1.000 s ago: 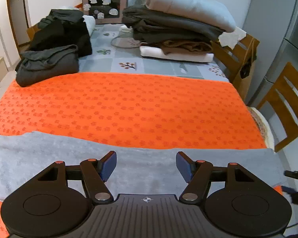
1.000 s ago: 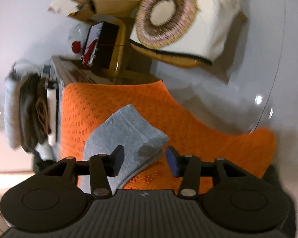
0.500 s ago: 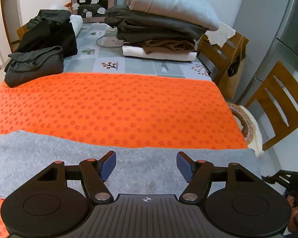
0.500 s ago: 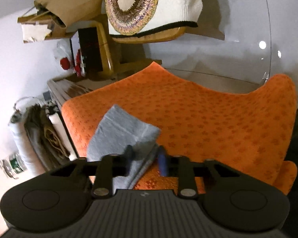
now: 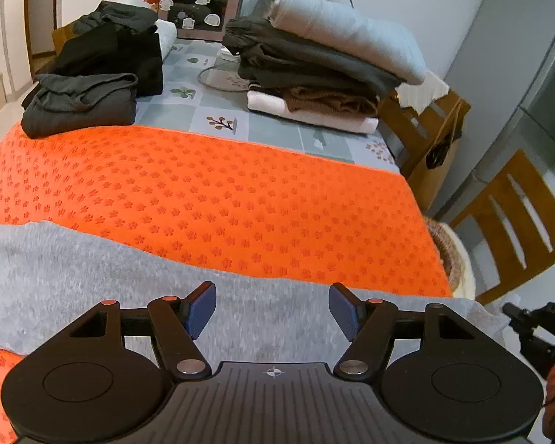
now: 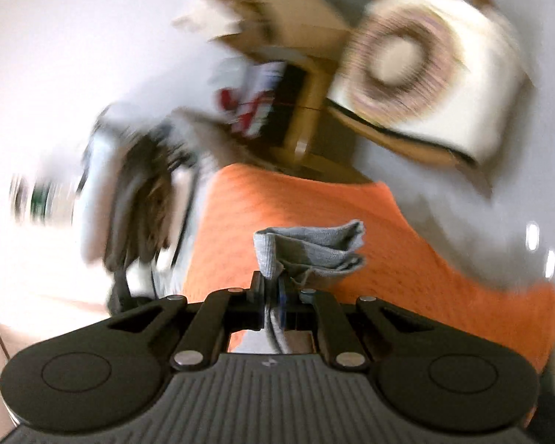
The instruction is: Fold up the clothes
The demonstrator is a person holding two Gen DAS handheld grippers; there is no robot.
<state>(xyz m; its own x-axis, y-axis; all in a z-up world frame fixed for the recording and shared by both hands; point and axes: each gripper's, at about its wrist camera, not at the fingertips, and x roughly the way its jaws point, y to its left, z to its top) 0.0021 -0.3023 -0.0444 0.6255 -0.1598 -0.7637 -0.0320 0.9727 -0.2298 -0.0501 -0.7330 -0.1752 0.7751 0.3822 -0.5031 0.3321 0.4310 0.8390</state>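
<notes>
The left gripper (image 5: 272, 307) hangs with its jaws apart over the grey garment (image 5: 74, 277), which lies spread along the near edge of the orange mat (image 5: 222, 192) on the surface, touching neither pad. The right gripper (image 6: 272, 296) is closing, its jaws pinching a bunched end of the same grey garment (image 6: 307, 249) above the mat.

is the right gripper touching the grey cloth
Touching. The right wrist view shows the right gripper with its jaws closing on a bunched end of the grey cloth, which sits pinched between the pads above the orange mat.
</notes>
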